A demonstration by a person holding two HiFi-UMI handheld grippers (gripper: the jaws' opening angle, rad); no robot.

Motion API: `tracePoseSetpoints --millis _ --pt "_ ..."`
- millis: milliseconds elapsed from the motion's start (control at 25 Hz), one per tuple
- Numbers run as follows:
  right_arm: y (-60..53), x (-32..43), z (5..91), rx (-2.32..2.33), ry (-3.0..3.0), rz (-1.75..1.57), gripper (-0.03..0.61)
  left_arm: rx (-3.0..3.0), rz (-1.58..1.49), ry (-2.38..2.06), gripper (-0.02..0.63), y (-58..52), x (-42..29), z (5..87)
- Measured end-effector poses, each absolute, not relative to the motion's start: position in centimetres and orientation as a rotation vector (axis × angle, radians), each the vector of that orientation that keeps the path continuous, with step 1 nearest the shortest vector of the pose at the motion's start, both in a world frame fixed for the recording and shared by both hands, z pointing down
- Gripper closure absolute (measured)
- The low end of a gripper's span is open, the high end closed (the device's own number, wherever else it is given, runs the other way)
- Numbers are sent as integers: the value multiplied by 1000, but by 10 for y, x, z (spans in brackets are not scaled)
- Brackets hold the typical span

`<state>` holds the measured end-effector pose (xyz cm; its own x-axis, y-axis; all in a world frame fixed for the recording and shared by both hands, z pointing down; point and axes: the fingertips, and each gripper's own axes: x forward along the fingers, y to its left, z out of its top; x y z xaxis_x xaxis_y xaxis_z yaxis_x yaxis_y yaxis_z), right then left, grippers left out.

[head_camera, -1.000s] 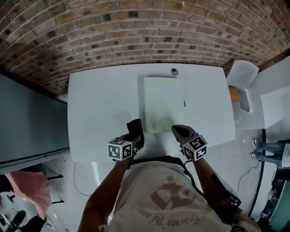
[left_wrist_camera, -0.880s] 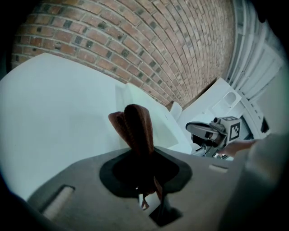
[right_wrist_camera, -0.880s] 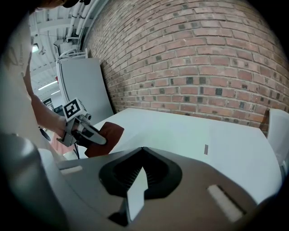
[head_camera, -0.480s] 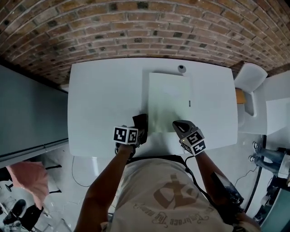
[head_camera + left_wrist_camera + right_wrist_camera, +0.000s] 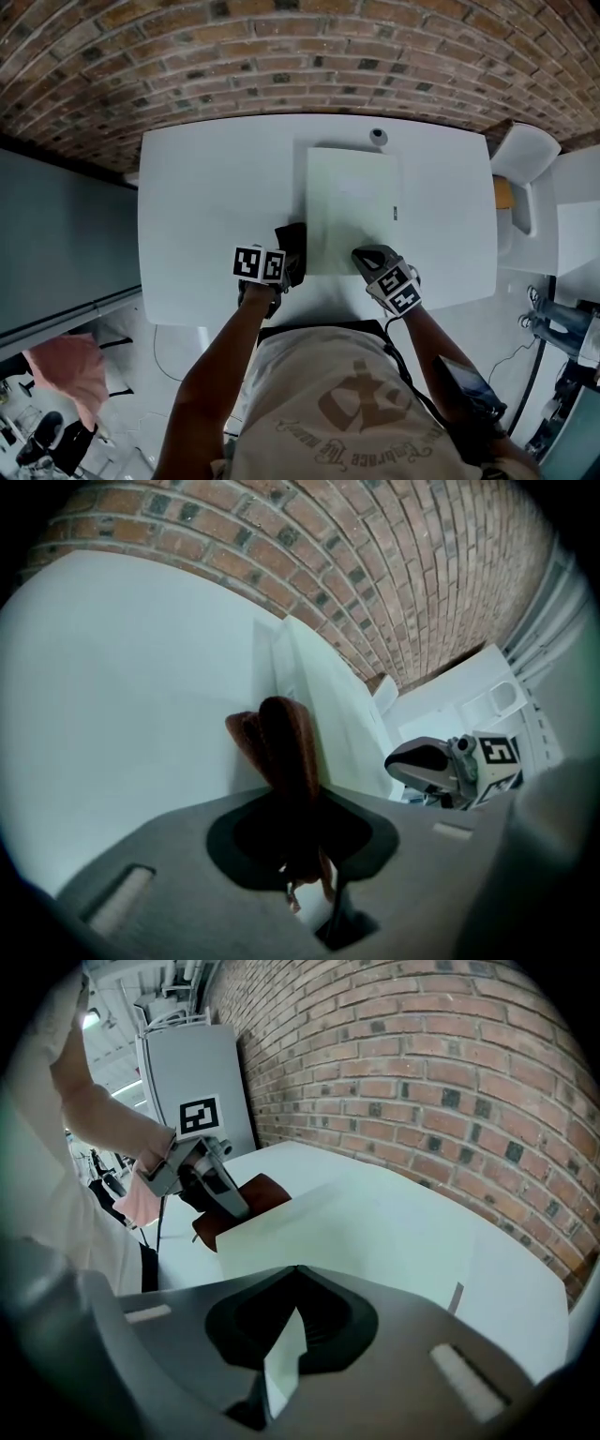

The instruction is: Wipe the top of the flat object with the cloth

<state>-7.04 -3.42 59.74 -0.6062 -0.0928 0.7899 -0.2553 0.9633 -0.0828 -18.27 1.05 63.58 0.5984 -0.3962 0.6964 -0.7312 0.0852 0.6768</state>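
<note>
White table (image 5: 206,206), brick wall (image 5: 234,56), white chair (image 5: 523,155), small round object (image 5: 378,137)

pale green flat object (image 5: 352,211) lies level; bunched brown cloth (image 5: 286,742) sits just beside its near left edge.

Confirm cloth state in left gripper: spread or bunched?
Bunched. The cloth stands as a folded wad in the shut left gripper, beside the flat object, not spread over it.

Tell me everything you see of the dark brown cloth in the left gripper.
The dark brown cloth looks soft, folded into a thick wad. The left gripper is shut on it, its free end pointing forward, low over the white table, beside the near left corner of the pale green flat board.
</note>
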Motion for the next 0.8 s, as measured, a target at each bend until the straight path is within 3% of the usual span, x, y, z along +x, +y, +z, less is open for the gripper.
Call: tracePoseSetpoints --millis 800 --pt "-37 -74 602 183 -2209 259 571 1544 320 -1065 541 -78 -218 626"
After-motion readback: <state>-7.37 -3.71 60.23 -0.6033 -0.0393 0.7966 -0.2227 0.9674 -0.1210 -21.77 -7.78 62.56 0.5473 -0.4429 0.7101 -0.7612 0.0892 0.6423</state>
